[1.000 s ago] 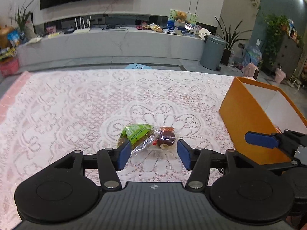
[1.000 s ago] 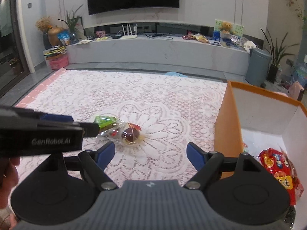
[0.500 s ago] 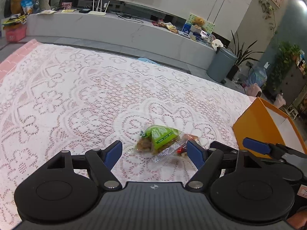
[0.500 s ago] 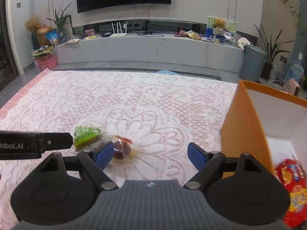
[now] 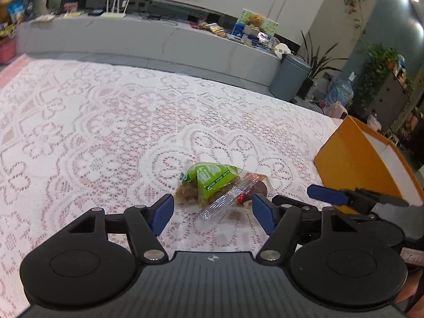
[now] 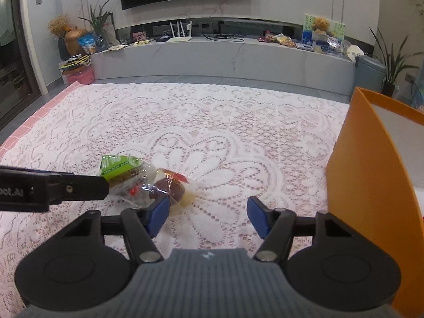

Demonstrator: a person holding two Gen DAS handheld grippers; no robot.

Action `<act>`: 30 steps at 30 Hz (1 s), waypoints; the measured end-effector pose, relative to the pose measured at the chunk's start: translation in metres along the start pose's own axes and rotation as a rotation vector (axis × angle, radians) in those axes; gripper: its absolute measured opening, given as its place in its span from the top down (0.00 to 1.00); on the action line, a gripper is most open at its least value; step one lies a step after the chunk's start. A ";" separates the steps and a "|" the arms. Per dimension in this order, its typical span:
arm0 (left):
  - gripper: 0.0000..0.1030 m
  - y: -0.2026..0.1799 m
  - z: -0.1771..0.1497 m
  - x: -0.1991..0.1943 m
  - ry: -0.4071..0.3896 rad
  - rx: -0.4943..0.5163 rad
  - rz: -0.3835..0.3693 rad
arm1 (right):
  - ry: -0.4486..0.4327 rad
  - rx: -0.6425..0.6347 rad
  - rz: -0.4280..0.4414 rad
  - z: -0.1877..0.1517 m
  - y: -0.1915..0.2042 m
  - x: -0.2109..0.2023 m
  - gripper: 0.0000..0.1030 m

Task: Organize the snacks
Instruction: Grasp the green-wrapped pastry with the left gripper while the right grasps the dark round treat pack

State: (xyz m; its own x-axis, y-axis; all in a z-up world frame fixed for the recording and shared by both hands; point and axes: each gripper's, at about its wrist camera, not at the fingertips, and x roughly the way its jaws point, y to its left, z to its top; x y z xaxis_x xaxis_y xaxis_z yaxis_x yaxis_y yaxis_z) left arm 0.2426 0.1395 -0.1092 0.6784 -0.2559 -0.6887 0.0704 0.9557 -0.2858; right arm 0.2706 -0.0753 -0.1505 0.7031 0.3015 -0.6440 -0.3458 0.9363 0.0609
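Observation:
Two snack packets lie together on the lace tablecloth: a green packet (image 5: 209, 179) (image 6: 119, 168) and a clear packet holding a dark brown snack (image 5: 255, 186) (image 6: 169, 188). My left gripper (image 5: 213, 212) hovers low just before them, jaws closing; the clear wrapper's end reaches between the tips, and the pads touch nothing. My right gripper (image 6: 208, 216) comes in from the right, jaws closing, only bare cloth in the gap. Its left fingertip (image 6: 159, 214) stands at the brown snack's near edge. Each view also shows the other gripper's finger (image 5: 328, 194) (image 6: 79, 186).
An open orange box (image 5: 357, 164) (image 6: 365, 180) with white inner walls stands at the table's right side. The tablecloth (image 6: 212, 122) stretches far to the left and back. Beyond the table are a long grey bench, a bin and plants.
Both grippers have sunk and moved closer to the two packets. Both pairs of jaws stand narrower than half a second ago. The red snack inside the box has slipped out of the right view.

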 end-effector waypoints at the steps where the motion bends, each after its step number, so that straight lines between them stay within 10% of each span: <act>1: 0.23 -0.001 -0.001 0.002 -0.004 0.011 0.001 | -0.005 -0.009 0.002 0.000 0.001 0.000 0.39; 9: 0.23 -0.010 0.006 0.009 -0.097 0.077 0.038 | -0.025 -0.080 0.011 0.000 0.012 -0.001 0.40; 30: 0.31 0.009 0.001 0.034 -0.014 -0.131 -0.014 | -0.011 -0.125 0.040 0.000 0.038 0.009 0.35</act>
State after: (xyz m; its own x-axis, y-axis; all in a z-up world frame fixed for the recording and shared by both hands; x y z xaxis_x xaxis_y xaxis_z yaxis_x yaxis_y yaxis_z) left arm 0.2671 0.1396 -0.1352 0.6883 -0.2664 -0.6747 -0.0152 0.9246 -0.3807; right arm 0.2638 -0.0371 -0.1544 0.6937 0.3404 -0.6347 -0.4476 0.8942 -0.0096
